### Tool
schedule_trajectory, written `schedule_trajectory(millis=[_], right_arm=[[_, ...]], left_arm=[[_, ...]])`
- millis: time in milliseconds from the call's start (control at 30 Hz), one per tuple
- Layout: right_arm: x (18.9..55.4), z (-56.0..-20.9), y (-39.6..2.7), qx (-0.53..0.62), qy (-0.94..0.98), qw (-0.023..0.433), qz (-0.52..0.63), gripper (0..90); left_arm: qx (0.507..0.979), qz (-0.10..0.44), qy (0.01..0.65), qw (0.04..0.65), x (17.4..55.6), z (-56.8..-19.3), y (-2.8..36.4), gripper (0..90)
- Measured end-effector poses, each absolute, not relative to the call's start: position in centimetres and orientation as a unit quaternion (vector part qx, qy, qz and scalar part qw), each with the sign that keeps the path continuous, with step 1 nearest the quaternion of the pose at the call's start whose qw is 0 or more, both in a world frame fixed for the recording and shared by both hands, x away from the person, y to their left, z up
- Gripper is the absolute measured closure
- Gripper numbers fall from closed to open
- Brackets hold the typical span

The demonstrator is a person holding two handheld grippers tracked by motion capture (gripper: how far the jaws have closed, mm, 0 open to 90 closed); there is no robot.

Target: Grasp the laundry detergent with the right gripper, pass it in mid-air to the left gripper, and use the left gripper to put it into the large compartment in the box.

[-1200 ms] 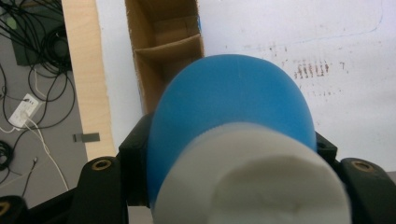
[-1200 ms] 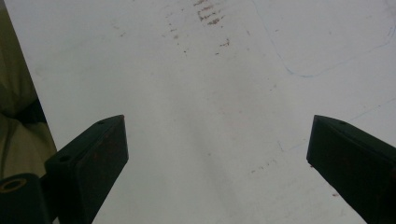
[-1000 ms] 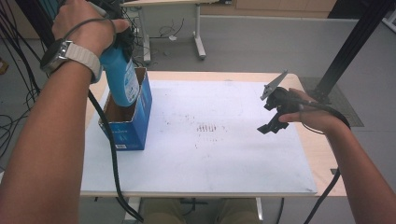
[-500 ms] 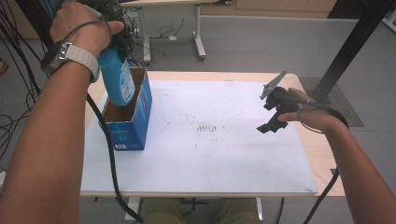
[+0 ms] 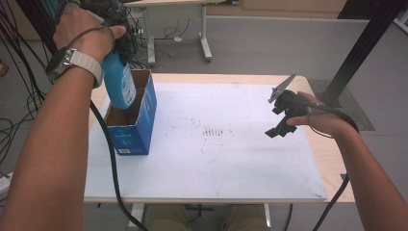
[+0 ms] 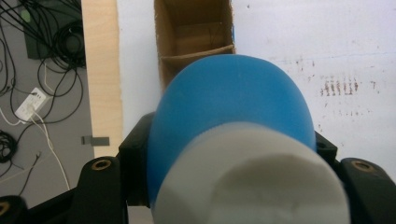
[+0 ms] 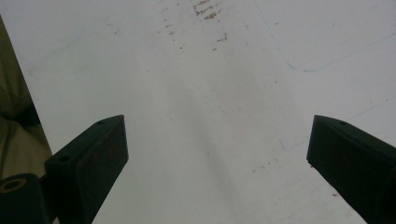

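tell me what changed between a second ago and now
The left tongs, still shut on the blue bottle, have carried it a little lower and further over the open blue box, its bottom now dipping towards the box's opening. Nothing was grasped or released. The right tongs stayed open above the white mat, and the box has not shifted.

The left forearm is reaching forward and up at the high view's left, a watch on its wrist, the left hand-held gripper (image 5: 113, 53) pointing downward with its jaws clamping something between them. The right forearm is lying low on the right, the right hand-held gripper (image 7: 217, 163) hovering with its jaws standing wide apart, gripping nothing.
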State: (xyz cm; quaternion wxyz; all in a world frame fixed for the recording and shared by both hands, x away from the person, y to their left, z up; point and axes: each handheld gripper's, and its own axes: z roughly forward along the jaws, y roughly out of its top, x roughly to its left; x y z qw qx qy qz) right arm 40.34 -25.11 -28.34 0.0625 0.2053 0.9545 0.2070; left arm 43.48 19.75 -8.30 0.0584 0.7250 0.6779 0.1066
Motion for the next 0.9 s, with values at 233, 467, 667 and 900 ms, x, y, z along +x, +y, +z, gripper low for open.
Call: schedule_trajectory(millis=[233,467,667,900], right_arm=[[40.4,-28.4,-25.0,0.206,0.955,0.062,0.205,5.2],[40.4,-28.4,-25.1,0.208,0.954,0.062,0.206,5.2],[40.4,-28.9,-25.3,0.212,0.954,0.056,0.204,5.3],[40.5,-28.8,-25.4,0.212,0.954,0.057,0.204,5.3]], left_arm=[[0.724,0.107,0.679,0.057,43.6,-8.7,20.1,37.8],[0.723,0.109,0.680,0.057,43.9,-9.5,20.3,37.8],[0.723,0.104,0.680,0.056,44.1,-10.3,20.4,37.7],[0.722,0.106,0.681,0.060,44.4,-11.3,20.6,37.7]])
